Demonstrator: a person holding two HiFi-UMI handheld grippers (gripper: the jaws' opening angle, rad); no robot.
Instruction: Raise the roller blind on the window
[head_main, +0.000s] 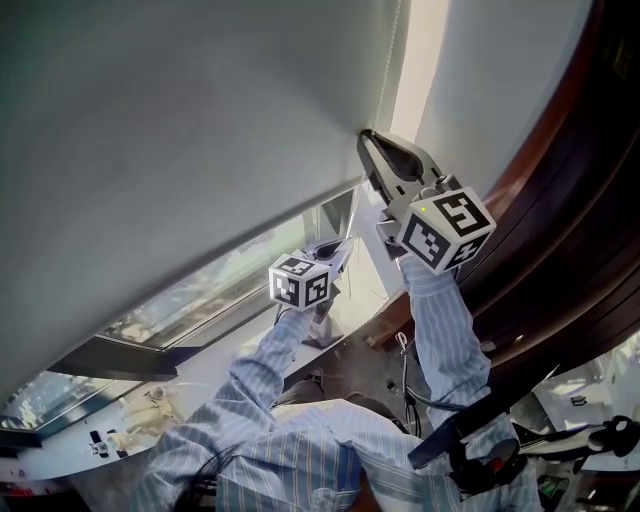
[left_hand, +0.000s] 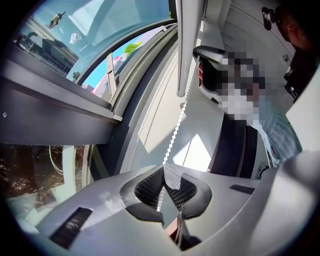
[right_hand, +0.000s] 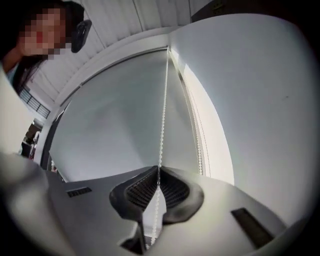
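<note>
Roller blind (head_main: 180, 130) over sunlit window (head_main: 215, 285)

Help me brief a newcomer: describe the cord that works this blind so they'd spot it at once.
Find the big grey roller blind over the window. Along its right edge, beside the bright strip of daylight, hangs a thin white bead chain. Unlike the second beaded run closer to that strip, this one is pinched by both the left gripper and right gripper.
</note>
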